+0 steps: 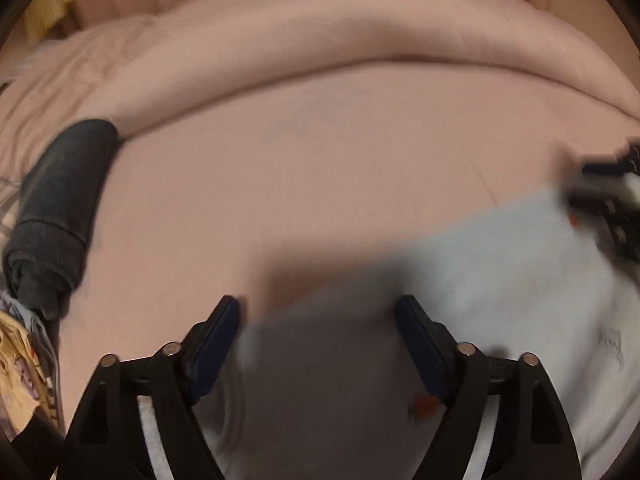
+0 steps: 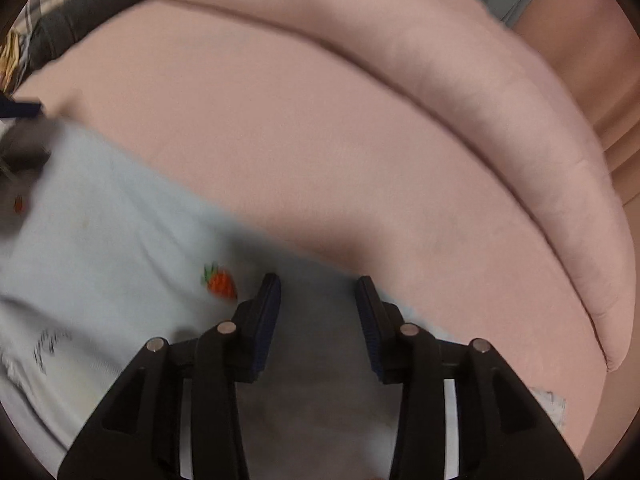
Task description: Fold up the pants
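Pants: pale blue pants (image 2: 104,240) lie flat on the pink bed sheet, spread below both grippers; in the right wrist view they fill the lower left, in the left wrist view the lower right.
Print on pants: a small orange strawberry with green leaves (image 2: 220,282) sits just left of the right gripper's left finger; a second orange mark (image 1: 424,402) shows near the left gripper's right finger, and a faint dark scribble (image 2: 50,346) lies further along the cloth.
Left gripper: the left gripper (image 1: 318,312) points down over the pants' edge, its jaws standing wide apart; the cloth lies beneath them in shadow, and the blue pads press on nothing.
Right gripper: the right gripper (image 2: 318,292) hangs over the pants near their upper edge, jaws partly apart with a clear gap; the pads do not pinch the cloth.
Bed sheet: the pink bed sheet (image 1: 304,184) carries the pants and stretches bare beyond them.
Duvet: a thick pink duvet (image 1: 320,40) is bunched in a long roll along the far side of the sheet.
Dark garment: a rolled dark grey garment (image 1: 60,208) lies at the sheet's left edge, well apart from the pants.
Blur: both views are smeared, so fine folds cannot be told.
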Demonstrator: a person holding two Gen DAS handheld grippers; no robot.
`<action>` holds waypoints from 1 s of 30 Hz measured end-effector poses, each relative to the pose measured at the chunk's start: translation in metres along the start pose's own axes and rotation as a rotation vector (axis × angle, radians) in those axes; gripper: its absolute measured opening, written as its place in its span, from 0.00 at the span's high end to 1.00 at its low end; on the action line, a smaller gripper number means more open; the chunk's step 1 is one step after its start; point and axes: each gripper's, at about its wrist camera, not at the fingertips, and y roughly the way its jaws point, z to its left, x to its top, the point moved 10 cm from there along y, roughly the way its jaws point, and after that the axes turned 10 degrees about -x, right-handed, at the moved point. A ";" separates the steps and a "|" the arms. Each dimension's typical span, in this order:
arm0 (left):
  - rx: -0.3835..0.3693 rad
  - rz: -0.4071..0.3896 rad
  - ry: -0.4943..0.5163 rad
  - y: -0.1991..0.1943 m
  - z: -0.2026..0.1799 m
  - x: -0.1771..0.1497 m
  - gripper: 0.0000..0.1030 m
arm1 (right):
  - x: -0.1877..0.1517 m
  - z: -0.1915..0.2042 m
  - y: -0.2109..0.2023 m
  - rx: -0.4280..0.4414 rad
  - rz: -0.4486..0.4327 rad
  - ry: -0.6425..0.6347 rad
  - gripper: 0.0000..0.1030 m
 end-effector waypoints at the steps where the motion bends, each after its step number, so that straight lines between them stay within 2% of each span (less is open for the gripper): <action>1: -0.031 0.011 -0.053 0.001 0.003 0.004 0.20 | 0.000 -0.005 0.003 0.014 0.026 0.021 0.59; 3: -0.107 0.053 -0.133 0.001 0.009 0.009 0.26 | 0.007 -0.012 0.005 0.039 0.054 0.046 0.59; 5: -0.147 0.007 -0.143 -0.019 0.017 0.015 0.26 | 0.009 -0.030 -0.003 0.019 0.056 0.035 0.59; 6: -0.184 -0.026 -0.137 -0.036 0.021 0.017 0.26 | 0.017 -0.021 -0.010 0.011 0.029 0.025 0.59; 8: -0.249 -0.044 -0.137 -0.057 0.026 0.010 0.26 | 0.023 -0.028 -0.026 0.055 -0.026 0.027 0.57; 10: -0.254 -0.023 -0.126 -0.063 0.043 -0.001 0.26 | 0.022 -0.030 -0.027 0.120 -0.023 0.023 0.54; 11: -0.238 0.011 -0.119 -0.062 0.056 -0.013 0.26 | 0.015 -0.028 -0.030 0.142 -0.017 0.004 0.53; 13: -0.225 0.084 -0.105 -0.056 0.067 -0.035 0.26 | 0.007 -0.005 -0.026 0.122 0.005 -0.046 0.53; 15: -0.193 0.181 -0.109 -0.037 0.077 -0.061 0.26 | -0.002 -0.005 -0.007 0.101 0.061 -0.093 0.53; 16: -0.196 0.200 -0.113 -0.031 0.076 -0.066 0.26 | -0.008 -0.003 0.001 0.111 0.090 -0.102 0.52; 17: -0.208 0.189 -0.120 -0.031 0.077 -0.067 0.26 | -0.011 -0.003 0.002 0.127 0.078 -0.081 0.52; 18: -0.216 0.172 -0.124 -0.032 0.076 -0.066 0.35 | -0.010 -0.005 0.003 0.138 0.073 -0.068 0.52; 19: -0.216 0.161 -0.123 -0.034 0.074 -0.065 0.50 | -0.010 -0.008 0.004 0.149 0.083 -0.054 0.56; 20: -0.195 0.153 -0.122 -0.035 0.074 -0.063 0.50 | -0.010 -0.004 0.002 0.159 0.086 -0.057 0.68; 21: -0.191 0.155 -0.124 -0.034 0.075 -0.065 0.52 | -0.010 -0.007 0.001 0.156 0.084 -0.076 0.73; 23: -0.161 0.142 -0.095 -0.038 0.069 -0.065 0.56 | -0.023 -0.010 -0.006 0.086 0.081 -0.131 0.93; 26: -0.128 0.091 -0.068 -0.056 0.060 -0.062 0.60 | -0.023 -0.018 -0.012 0.018 0.064 -0.148 0.98; 27: -0.126 0.073 -0.066 -0.057 0.069 -0.052 0.60 | -0.022 -0.022 -0.016 0.003 0.047 -0.141 0.98; 30: -0.132 -0.003 -0.049 -0.087 0.069 -0.047 0.61 | -0.018 -0.044 -0.038 -0.030 -0.035 -0.064 0.98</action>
